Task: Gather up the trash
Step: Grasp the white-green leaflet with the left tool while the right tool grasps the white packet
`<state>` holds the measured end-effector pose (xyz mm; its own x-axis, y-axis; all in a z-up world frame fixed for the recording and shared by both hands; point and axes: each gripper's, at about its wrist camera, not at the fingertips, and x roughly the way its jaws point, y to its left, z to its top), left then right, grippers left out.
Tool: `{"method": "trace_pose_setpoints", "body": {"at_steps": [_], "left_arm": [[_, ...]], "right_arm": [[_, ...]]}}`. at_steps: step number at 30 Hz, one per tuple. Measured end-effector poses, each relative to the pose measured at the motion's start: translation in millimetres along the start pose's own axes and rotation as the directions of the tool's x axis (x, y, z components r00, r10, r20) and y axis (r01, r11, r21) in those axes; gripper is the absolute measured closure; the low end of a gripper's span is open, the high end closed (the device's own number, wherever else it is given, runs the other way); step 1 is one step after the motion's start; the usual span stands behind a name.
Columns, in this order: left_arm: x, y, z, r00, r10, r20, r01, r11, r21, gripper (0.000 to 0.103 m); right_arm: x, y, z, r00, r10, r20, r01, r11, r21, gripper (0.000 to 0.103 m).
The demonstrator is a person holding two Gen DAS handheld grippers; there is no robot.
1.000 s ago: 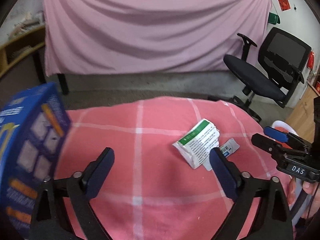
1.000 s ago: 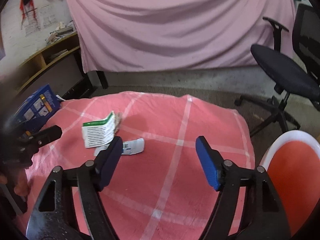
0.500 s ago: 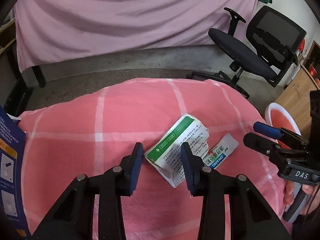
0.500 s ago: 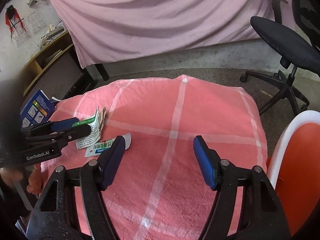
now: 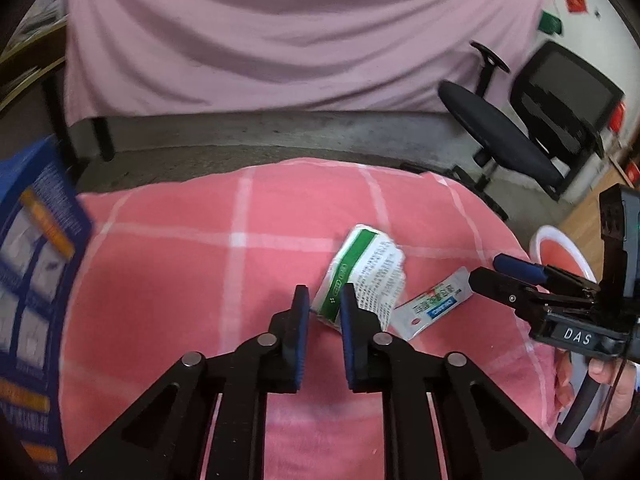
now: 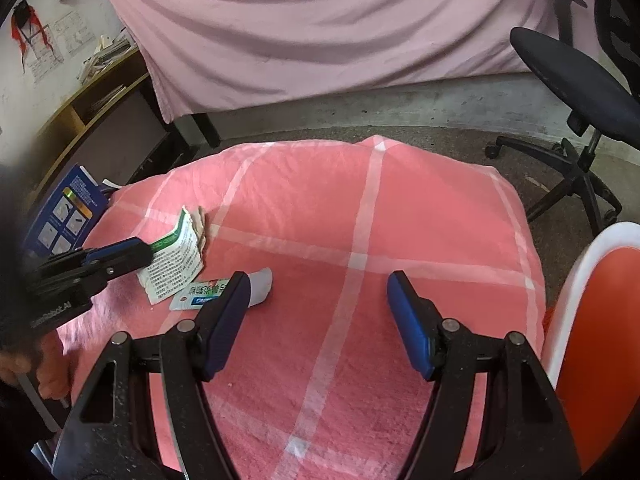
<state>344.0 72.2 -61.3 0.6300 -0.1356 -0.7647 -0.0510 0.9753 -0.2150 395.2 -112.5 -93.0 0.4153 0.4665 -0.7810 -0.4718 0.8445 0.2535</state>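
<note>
A crumpled green and white carton (image 5: 368,268) lies on the pink checked cloth (image 5: 200,272). My left gripper (image 5: 324,304) has its jaws closed on the carton's near green edge. The right wrist view shows the same grip, left gripper (image 6: 144,252) on the carton (image 6: 176,260). Beside the carton lies a flat white and blue sachet (image 5: 432,304). My right gripper (image 6: 316,292) hovers open over the cloth. Its left finger covers part of the sachet (image 6: 260,280), and nothing is between its pads. From the left wrist view the right gripper (image 5: 488,272) points at the sachet's far end.
A white bin with a red inside (image 6: 580,280) stands at the table's right edge, bin rim (image 5: 536,240). A blue box (image 5: 32,280) leans at the left edge. A black office chair (image 6: 580,100) and a pink drape stand behind the table.
My left gripper's jaws went from wide apart to closed on the carton's edge, and the carton tilted up a little. The right gripper stayed open, sinking slightly toward the sachet.
</note>
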Motion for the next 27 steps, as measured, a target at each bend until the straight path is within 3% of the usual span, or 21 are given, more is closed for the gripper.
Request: {"method": "trace_pose_setpoints", "body": {"at_steps": [3, 8, 11, 14, 16, 18, 22, 27], "left_arm": [[-4.0, 7.4, -9.3, 0.998, 0.059, -0.008, -0.059, 0.997, -0.039, 0.103], [-6.9, 12.9, -14.8, 1.0, 0.022, -0.006, -0.022, 0.998, -0.059, 0.103], [-6.8, 11.3, -13.3, 1.0, 0.01, -0.005, -0.01, 0.998, -0.059, 0.103], [-9.8, 10.3, -14.0, 1.0, 0.014, -0.004, -0.015, 0.999, -0.052, 0.103], [-10.9, 10.0, -13.6, 1.0, 0.006, -0.006, -0.007, 0.999, -0.043, 0.103], [-14.6, 12.1, -14.6, 1.0, 0.001, -0.005, -0.001, 0.999, -0.038, 0.097], [-18.4, 11.8, -15.4, 1.0, -0.006, 0.01, 0.006, 1.0, -0.023, 0.072], [-18.2, 5.7, -18.0, 1.0, 0.021, 0.008, -0.021, 1.0, 0.006, 0.071]], "right_arm": [[3.1, 0.8, 7.5, 0.997, 0.071, 0.0, -0.071, 0.997, -0.004, 0.015], [14.0, 18.0, 20.8, 0.986, 0.166, -0.002, -0.166, 0.984, -0.071, 0.02], [31.3, 28.0, 19.0, 0.975, 0.205, -0.087, -0.214, 0.97, -0.114, 0.028], [27.5, 34.3, 12.6, 0.971, 0.204, -0.122, -0.224, 0.958, -0.178, 0.043], [21.6, 38.3, 4.2, 0.972, 0.181, -0.153, -0.215, 0.944, -0.25, 0.046], [13.8, 41.7, -3.2, 0.969, 0.182, -0.167, -0.226, 0.926, -0.302, 0.046], [5.2, 49.8, -12.1, 0.974, 0.157, -0.161, -0.208, 0.897, -0.389, 0.045], [11.0, 59.7, -13.6, 0.983, 0.101, -0.155, -0.159, 0.892, -0.424, 0.047]]}}
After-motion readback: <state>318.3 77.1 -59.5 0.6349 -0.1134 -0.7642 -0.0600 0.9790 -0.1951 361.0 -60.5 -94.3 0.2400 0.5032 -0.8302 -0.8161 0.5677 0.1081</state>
